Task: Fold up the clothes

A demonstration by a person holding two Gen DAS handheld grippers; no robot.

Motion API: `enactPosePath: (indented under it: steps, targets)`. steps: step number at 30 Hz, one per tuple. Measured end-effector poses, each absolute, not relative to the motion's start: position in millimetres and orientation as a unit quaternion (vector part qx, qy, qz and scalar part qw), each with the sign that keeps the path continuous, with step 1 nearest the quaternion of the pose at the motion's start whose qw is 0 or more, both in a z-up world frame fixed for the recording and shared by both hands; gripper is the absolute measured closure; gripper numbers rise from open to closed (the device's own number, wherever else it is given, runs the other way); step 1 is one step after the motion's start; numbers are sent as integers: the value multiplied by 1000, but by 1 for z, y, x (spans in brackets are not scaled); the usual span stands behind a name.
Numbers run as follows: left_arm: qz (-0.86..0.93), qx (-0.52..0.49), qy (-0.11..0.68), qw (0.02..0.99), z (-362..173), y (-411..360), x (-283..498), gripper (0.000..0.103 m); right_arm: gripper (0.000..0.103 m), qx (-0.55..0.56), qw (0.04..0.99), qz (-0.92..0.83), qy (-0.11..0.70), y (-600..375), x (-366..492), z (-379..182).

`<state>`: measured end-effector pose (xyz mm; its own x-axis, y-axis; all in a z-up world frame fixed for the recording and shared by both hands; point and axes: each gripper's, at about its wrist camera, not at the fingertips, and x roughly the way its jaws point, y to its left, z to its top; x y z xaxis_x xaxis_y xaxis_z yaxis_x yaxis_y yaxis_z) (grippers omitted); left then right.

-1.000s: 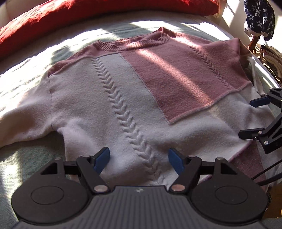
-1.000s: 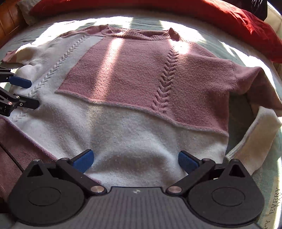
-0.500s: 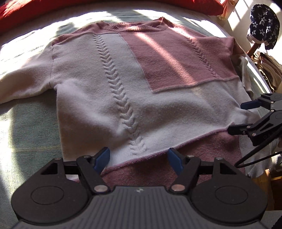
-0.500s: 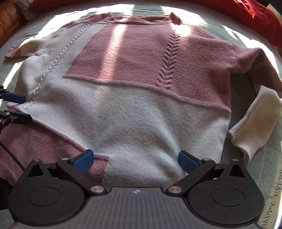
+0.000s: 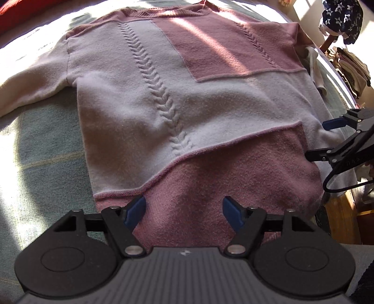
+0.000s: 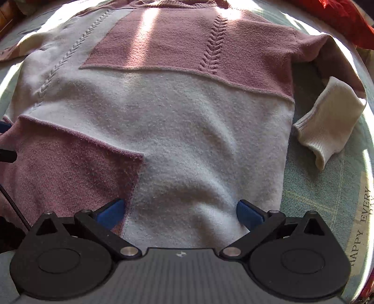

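Observation:
A pink and white patchwork sweater [image 5: 187, 100] lies flat, face up, on a green checked bed cover [image 5: 42, 149], its neck at the far end. My left gripper [image 5: 184, 205] is open just above the pink patch at the hem, and nothing is pinched. My right gripper [image 6: 180, 208] is open above the hem, where the pink patch meets the white sweater [image 6: 198, 131]. Each gripper shows at the other view's edge: right gripper [image 5: 325, 140], left gripper [image 6: 5, 141]. One sleeve spreads out to the left [image 5: 30, 86]. The other sleeve bends back, ending in a white cuff [image 6: 327, 126].
A red cushion [image 6: 346, 18] lies beyond the neck end. A dark star-print garment [image 5: 341, 18] and stacked clothes [image 5: 353, 67] sit off the bed's right side. A wooden edge [image 5: 341, 217] shows below the right gripper. Printed words run along the cover [image 6: 361, 224].
Both grippers have drawn back from the sweater's middle toward its hem, so the pink hem patch now fills the near view. The jaws stayed equally wide and the sweater has not moved.

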<state>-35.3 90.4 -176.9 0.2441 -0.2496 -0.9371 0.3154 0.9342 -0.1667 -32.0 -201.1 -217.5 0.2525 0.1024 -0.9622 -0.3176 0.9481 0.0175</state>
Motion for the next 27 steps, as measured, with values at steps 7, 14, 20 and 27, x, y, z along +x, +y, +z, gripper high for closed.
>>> enactPosePath:
  steps: [7,14,20,27]
  targets:
    - [-74,-68,563,820,-167,140,-39,33,0,-85,785,137,598,-204,-33,-219]
    - [-58,-176,537,823,-191,171,-30,33,0,-95,778,153,602,-204,-32,-218]
    - [-137,-228,518,813,-204,180,22,33,0,-110,772,165,604,-202,-32,-218]
    - [-222,-297,570,733,-213,193,15,33,0,-112,768,171,607,-203,-31,-218]
